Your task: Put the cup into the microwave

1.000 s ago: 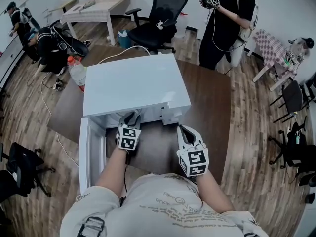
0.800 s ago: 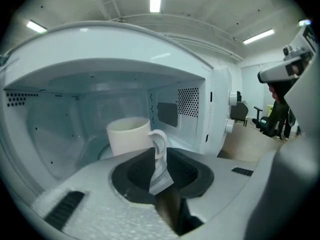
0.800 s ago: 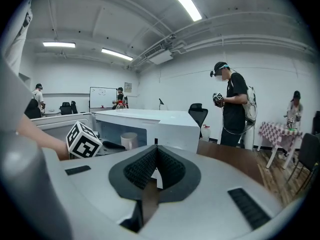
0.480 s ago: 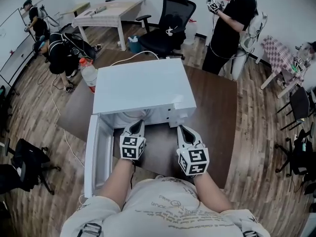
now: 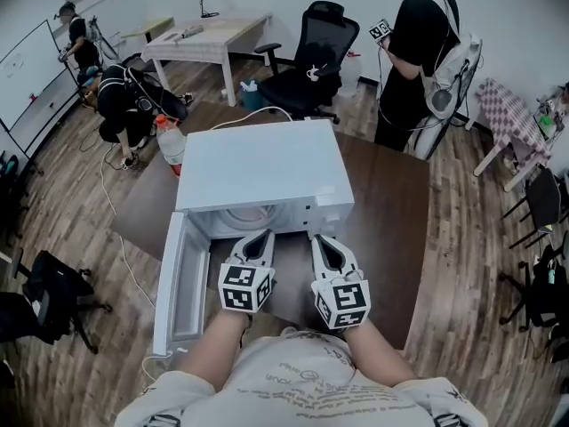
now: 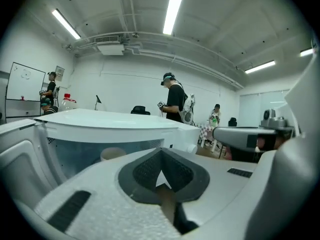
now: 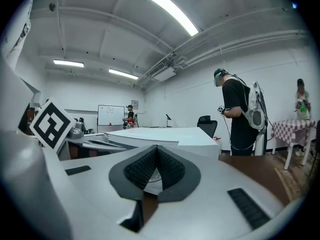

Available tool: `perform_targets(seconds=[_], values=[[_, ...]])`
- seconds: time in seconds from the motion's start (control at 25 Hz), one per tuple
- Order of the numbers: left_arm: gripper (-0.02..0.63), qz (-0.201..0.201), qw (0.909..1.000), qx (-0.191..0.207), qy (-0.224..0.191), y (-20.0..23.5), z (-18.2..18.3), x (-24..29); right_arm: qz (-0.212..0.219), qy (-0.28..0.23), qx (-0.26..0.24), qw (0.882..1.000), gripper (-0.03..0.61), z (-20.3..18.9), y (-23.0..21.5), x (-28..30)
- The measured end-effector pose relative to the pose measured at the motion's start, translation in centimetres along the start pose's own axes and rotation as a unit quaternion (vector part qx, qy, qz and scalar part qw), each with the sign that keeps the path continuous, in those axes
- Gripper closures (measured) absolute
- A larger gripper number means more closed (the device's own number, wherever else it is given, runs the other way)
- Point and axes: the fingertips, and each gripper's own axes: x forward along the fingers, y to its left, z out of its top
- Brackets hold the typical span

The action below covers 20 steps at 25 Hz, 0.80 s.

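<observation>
The white microwave [image 5: 258,163] stands on a brown table [image 5: 382,212] with its door [image 5: 173,283] swung open to the left. In the left gripper view a pale cup [image 6: 112,154] sits inside the cavity, behind the door frame. From the head view only a pale round shape [image 5: 242,215] shows in the opening. My left gripper [image 5: 263,237] hovers just in front of the opening, shut and holding nothing. Beside it, my right gripper [image 5: 317,238] is level with the control panel, also shut and holding nothing.
A person with a backpack [image 5: 418,52] stands behind the table at the right. An office chair [image 5: 311,52] and a desk [image 5: 204,38] are behind the microwave. A large water bottle [image 5: 169,142] stands at its back left corner. A cable [image 5: 116,256] trails on the floor at left.
My left gripper has drawn back out of the microwave's opening toward me. The right gripper has shifted slightly forward and left, so both now sit side by side.
</observation>
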Motion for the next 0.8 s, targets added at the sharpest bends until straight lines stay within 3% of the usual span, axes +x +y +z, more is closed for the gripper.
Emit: perform_targets(seconds=[0.32, 0.8], values=[[0.601, -0.01, 0.9994, 0.021, -0.024, -4.2, 3.0, -1.0, -0.023, -0.003, 0.033, 0.999, 0.568, 0.2, -1.5, -1.0], [0.601, -0.027, 0.9986, 0.023, -0.04, -6.4, 3.5, 0.0, -0.05, 0.0, 0.038, 0.998, 0.568, 0.3, -3.5, -2.6]])
